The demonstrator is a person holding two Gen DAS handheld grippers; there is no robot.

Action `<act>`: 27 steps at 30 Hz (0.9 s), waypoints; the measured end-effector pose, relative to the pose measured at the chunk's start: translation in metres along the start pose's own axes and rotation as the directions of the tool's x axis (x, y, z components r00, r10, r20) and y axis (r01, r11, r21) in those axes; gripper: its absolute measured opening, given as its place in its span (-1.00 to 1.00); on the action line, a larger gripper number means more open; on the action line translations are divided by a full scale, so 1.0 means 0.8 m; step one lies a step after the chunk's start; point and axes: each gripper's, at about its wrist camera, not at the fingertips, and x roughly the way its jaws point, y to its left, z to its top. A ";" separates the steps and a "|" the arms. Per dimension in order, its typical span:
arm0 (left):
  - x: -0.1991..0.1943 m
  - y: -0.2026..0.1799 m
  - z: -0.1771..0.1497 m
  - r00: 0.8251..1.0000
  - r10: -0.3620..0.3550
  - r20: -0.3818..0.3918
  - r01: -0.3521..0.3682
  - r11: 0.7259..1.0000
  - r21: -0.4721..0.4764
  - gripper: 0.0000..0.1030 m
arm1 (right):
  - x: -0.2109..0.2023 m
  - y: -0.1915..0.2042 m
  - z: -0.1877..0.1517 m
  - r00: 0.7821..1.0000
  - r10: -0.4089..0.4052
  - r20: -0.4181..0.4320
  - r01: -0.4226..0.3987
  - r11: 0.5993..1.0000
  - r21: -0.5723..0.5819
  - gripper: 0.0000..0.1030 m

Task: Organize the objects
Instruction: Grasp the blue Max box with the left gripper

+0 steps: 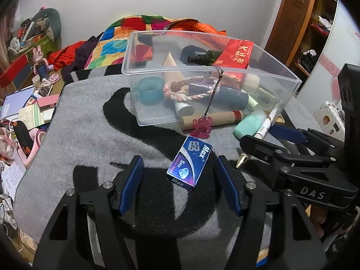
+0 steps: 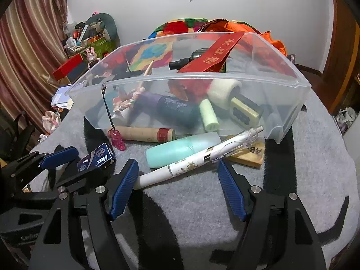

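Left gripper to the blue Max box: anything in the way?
Nothing visible. The Max box lies flat on the grey mat, just ahead of the open left gripper with a bare gap between. The red charm touches only its far end; the right gripper sits off to its side.

Black tongs (image 1: 178, 175) with ribbed blue pads (image 2: 124, 189), silver screws, "DAS" lettering.

Both tongs (image 1: 178, 175) (image 2: 177, 180) agape, angled down

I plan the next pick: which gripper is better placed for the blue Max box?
Left. The left gripper stands open around the blue Max box; the right gripper faces the white pen.
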 end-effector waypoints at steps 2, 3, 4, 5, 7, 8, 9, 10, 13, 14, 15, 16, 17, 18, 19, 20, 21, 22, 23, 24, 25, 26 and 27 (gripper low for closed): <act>0.000 -0.001 0.000 1.000 0.000 0.002 0.000 1.000 0.004 0.27 | -0.005 -0.007 -0.001 1.000 0.004 0.003 -0.004 1.000 0.008 0.10; 0.000 -0.003 0.001 1.000 -0.001 0.003 0.001 1.000 0.007 0.27 | -0.008 -0.010 -0.003 1.000 0.013 0.004 -0.013 1.000 0.012 0.03; 0.001 -0.004 0.001 1.000 0.001 0.003 -0.001 1.000 0.009 0.27 | -0.011 -0.014 -0.003 1.000 0.028 0.001 -0.028 0.999 0.018 -0.07; 0.001 -0.005 0.002 1.000 0.002 0.004 -0.002 1.000 0.013 0.27 | -0.016 -0.020 -0.005 0.999 0.050 -0.002 -0.050 0.998 0.029 -0.12; 0.004 -0.008 0.004 1.000 0.004 0.008 -0.004 1.000 0.017 0.21 | -0.023 -0.029 -0.009 0.996 0.087 -0.011 -0.086 0.995 0.050 -0.33; 0.005 -0.009 0.004 1.000 0.007 0.010 -0.007 1.000 0.018 0.12 | -0.025 -0.034 -0.010 0.995 0.100 -0.015 -0.099 0.993 0.059 -0.40; 0.005 -0.011 0.005 1.000 0.011 0.012 -0.011 1.000 0.021 0.07 | -0.028 -0.037 -0.012 0.994 0.111 -0.018 -0.110 0.992 0.067 -0.52; 0.006 -0.012 0.005 1.000 0.013 0.015 -0.013 1.000 0.022 -0.03 | -0.031 -0.040 -0.015 0.993 0.118 -0.022 -0.116 0.991 0.073 -0.68; 0.005 -0.013 0.005 1.000 0.004 0.017 -0.004 1.000 0.022 -0.35 | -0.038 -0.054 -0.027 0.992 0.117 -0.036 -0.114 0.990 0.087 -0.79; 0.004 -0.013 0.004 1.000 -0.002 0.020 0.001 1.000 0.021 -0.47 | -0.042 -0.059 -0.031 0.991 0.127 -0.038 -0.123 0.988 0.097 -0.79; 0.003 -0.012 0.003 1.000 -0.010 0.020 0.009 1.000 0.020 -0.49 | -0.045 -0.062 -0.033 0.991 0.130 -0.039 -0.125 0.987 0.102 -0.80; 0.002 -0.013 0.001 1.000 -0.012 0.021 0.012 1.000 0.018 -0.49 | -0.048 -0.064 -0.035 0.991 0.131 -0.040 -0.126 0.987 0.104 -0.79; 0.000 -0.013 -0.001 1.000 -0.017 0.025 0.016 1.000 0.015 -0.49 | -0.053 -0.067 -0.036 0.991 0.128 -0.037 -0.123 0.986 0.111 -0.78; -0.001 -0.013 -0.002 0.999 -0.019 0.025 0.019 1.000 0.014 -0.49 | -0.057 -0.069 -0.036 0.993 0.117 -0.032 -0.112 0.987 0.115 -0.78; -0.003 -0.014 -0.004 0.999 -0.022 0.026 0.021 1.000 0.013 -0.49 | -0.061 -0.069 -0.036 0.995 0.101 -0.028 -0.097 0.989 0.112 -0.75; -0.004 -0.015 -0.006 0.999 -0.024 0.027 0.024 1.000 0.014 -0.49 | -0.066 -0.072 -0.036 0.997 0.076 -0.017 -0.074 0.992 0.104 -0.71; -0.006 -0.017 -0.008 0.999 -0.028 0.028 0.027 1.000 0.015 -0.49 | -0.069 -0.074 -0.035 0.998 0.056 -0.007 -0.055 0.994 0.098 -0.56; -0.008 -0.018 -0.011 0.999 -0.033 0.028 0.033 0.999 0.017 -0.49 | -0.071 -0.077 -0.032 0.999 0.036 0.003 -0.037 0.995 0.095 -0.31; -0.010 -0.019 -0.012 0.999 -0.038 0.028 0.038 0.999 0.018 -0.49 | -0.074 -0.080 -0.028 1.000 0.005 0.020 -0.007 0.996 0.087 -0.17; -0.012 -0.021 -0.014 0.999 -0.043 0.028 0.043 0.999 0.019 -0.49 | -0.075 -0.084 -0.023 0.999 -0.016 0.035 0.014 0.997 0.080 0.01; -0.013 -0.022 -0.016 0.998 -0.048 0.028 0.047 0.999 0.020 -0.49 | -0.078 -0.087 -0.019 0.998 -0.031 0.053 0.027 0.997 0.072 0.11; -0.014 -0.023 -0.018 0.998 -0.052 0.027 0.051 0.998 0.020 -0.49 | -0.079 -0.089 -0.012 0.997 -0.036 0.069 0.032 0.998 0.057 0.14; -0.015 -0.023 -0.020 0.998 -0.057 0.026 0.056 0.998 0.019 -0.49 | -0.077 -0.091 -0.007 0.997 -0.035 0.072 0.032 0.999 0.042 0.18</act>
